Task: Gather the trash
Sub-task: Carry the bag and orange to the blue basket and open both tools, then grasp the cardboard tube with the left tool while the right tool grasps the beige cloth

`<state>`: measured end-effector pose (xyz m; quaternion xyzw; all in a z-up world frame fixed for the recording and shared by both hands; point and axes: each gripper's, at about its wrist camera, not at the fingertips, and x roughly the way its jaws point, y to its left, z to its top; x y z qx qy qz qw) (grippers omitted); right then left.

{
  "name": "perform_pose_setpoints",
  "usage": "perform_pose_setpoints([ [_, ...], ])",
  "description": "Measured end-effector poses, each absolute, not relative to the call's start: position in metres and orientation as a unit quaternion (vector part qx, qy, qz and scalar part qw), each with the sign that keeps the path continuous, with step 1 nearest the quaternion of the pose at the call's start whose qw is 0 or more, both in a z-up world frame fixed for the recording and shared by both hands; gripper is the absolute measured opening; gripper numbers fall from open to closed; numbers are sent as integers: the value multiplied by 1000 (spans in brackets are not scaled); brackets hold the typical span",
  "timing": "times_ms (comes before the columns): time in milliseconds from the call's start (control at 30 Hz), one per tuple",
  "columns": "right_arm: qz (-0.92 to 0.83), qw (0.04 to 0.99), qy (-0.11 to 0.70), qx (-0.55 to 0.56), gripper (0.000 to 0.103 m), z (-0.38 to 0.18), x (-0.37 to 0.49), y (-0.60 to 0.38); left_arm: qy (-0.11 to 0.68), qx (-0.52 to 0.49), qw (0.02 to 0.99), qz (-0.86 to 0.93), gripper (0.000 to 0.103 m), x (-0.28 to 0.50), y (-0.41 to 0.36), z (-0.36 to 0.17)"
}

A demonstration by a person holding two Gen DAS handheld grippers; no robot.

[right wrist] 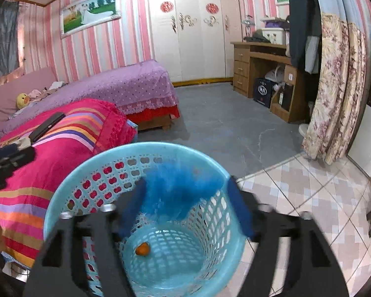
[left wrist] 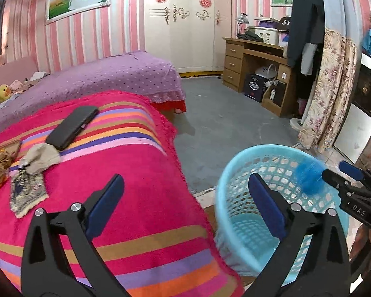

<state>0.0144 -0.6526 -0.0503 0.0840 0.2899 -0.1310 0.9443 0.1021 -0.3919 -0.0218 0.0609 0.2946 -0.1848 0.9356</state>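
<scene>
Right gripper (right wrist: 185,205) jaws spread over blue basket (right wrist: 61,193) | blue fluffy scrap (right wrist: 183,188) between pads, blurred, apparently released | advise: hold centred until it drops | left gripper (left wrist: 185,208) spread, empty

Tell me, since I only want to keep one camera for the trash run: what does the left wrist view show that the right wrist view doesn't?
Only the left wrist view shows the crumpled beige rag and patterned scrap lying on the striped blanket, with the open, empty left gripper over the blanket's edge. Only the right wrist view shows the basket's bottom with a small orange piece, and the tiled floor. Both show the blue basket, the blurred blue fluffy item between the right gripper's open jaws above it, and the black case.
</scene>
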Motion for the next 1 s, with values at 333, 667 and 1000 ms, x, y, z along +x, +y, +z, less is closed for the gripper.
perform_pose_setpoints([
  [333, -169, 946, 260, 91, 98, -25, 10, -640, 287, 43, 945, -151, 97, 104, -336, -1],
  [667, -128, 960, 238, 68, 98, -1, 45, -554, 263, 46, 959, -94, 97, 105, -238, 25],
  [1000, -58, 966, 247, 38, 98, -6, 86, -446, 272, 39, 961, 17, 97, 113, -107, 19],
])
